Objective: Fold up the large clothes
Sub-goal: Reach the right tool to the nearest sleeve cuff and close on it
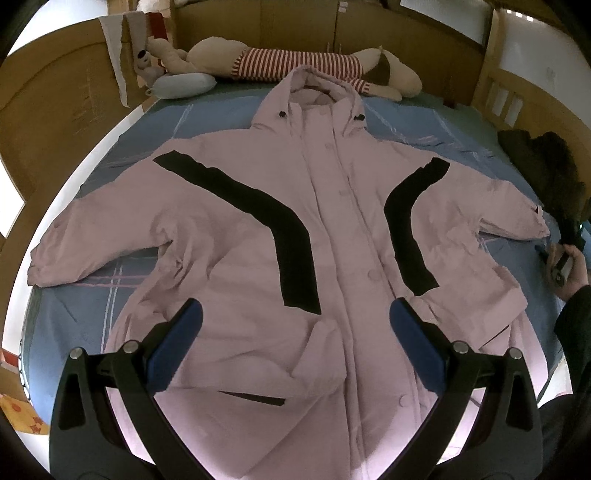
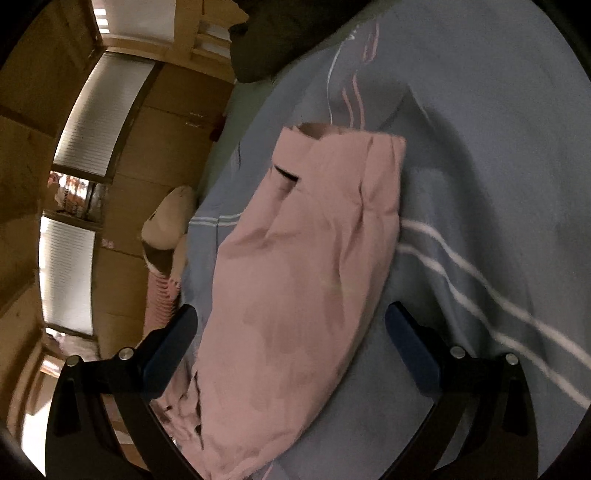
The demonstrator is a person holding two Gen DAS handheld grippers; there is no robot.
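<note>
Pink hooded coat (image 1: pixel 343 229) spread face-up on the bed (image 1: pixel 110 158) — both grippers released above it.

The left gripper (image 1: pixel 295 325) hangs over the coat's lower front, jaws wide apart and holding nothing. The right gripper (image 2: pixel 291 325), equally spread, hovers above the cuff end of the right sleeve (image 2: pixel 306 266), which lies on the blue striped sheet — a hand (image 1: pixel 570 271) shows at the bed's right edge. A striped plush toy (image 1: pixel 295 68) lies along the headboard beyond the hood.

wooden headboard (image 1: pixel 295 33) and wardrobe panels (image 2: pixel 162 140) surround a blue-sheeted bed (image 1: pixel 221 122).
</note>
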